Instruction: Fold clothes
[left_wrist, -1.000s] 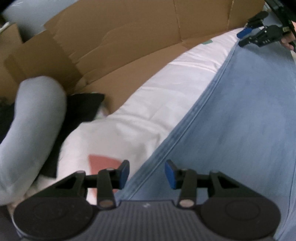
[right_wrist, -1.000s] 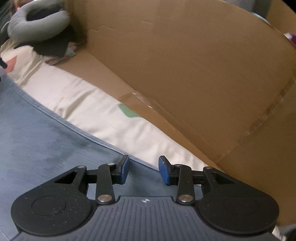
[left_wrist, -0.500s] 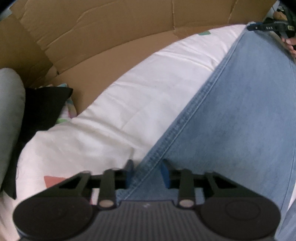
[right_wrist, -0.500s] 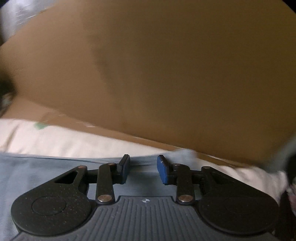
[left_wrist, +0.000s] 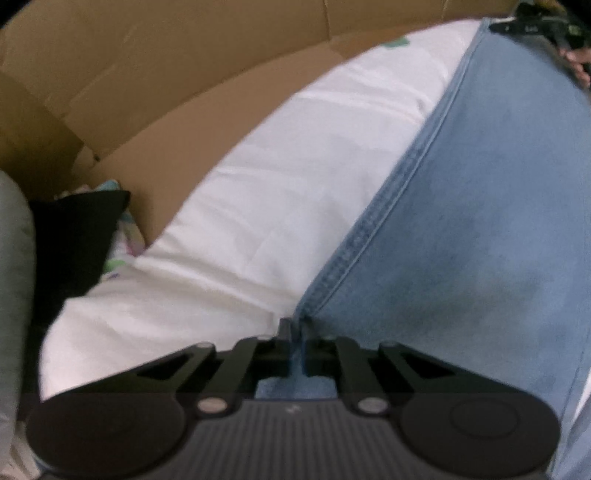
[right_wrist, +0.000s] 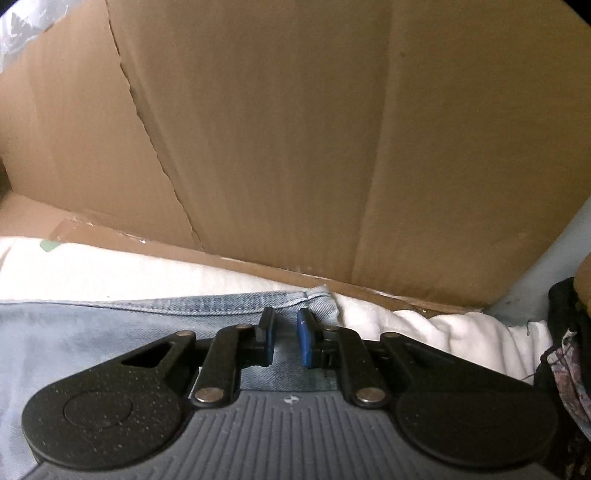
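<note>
Jeans being gripped at both ends on a white sheet, cardboard behind.

Left wrist view: the jeans (left_wrist: 461, 229) are being shown lying flat and spread over the sheet (left_wrist: 280, 206), the stitched side seam running away diagonally; the left gripper (left_wrist: 295, 341) is being held pressed together, pinching that seam edge at its near end. Cardboard (left_wrist: 184, 74) is being seen beyond, and the other gripper at the far end. Right wrist view: the right gripper (right_wrist: 284, 339) is being held over the hem corner of the jeans (right_wrist: 110, 332), its jaws narrowly parted with denim between them, not yet pressed shut. Step judged in hand: the edge is being taken up for a fold. Next, a firm close on the right is being called for, then an even, joint lift.
</note>
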